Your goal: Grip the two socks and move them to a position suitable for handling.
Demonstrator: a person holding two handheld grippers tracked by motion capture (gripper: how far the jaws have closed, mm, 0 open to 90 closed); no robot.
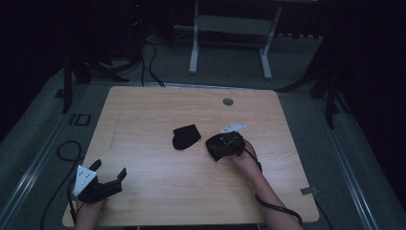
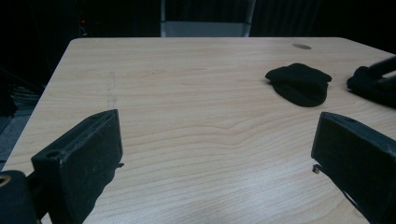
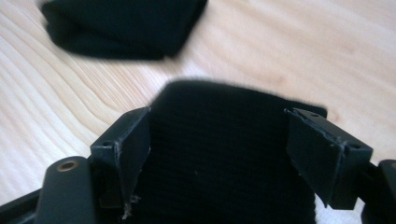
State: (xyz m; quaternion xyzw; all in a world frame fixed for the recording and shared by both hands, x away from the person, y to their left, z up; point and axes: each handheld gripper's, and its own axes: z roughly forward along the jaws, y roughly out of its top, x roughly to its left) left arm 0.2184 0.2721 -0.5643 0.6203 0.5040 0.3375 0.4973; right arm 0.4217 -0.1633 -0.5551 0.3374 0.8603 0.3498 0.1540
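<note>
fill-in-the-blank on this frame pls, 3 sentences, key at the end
1. The table is made of ____.
2. A black cloth lies between the jaws of the ____ claw.
3. The left claw holds nothing and its jaws stand ____.
A second cloth lies apart near the table's middle.
Missing words: wood; right; open

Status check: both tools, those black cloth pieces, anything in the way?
Left tool open, idle at table corner. Right tool straddling near black cloth. Second black cloth lies apart. Nothing in the way.
</note>
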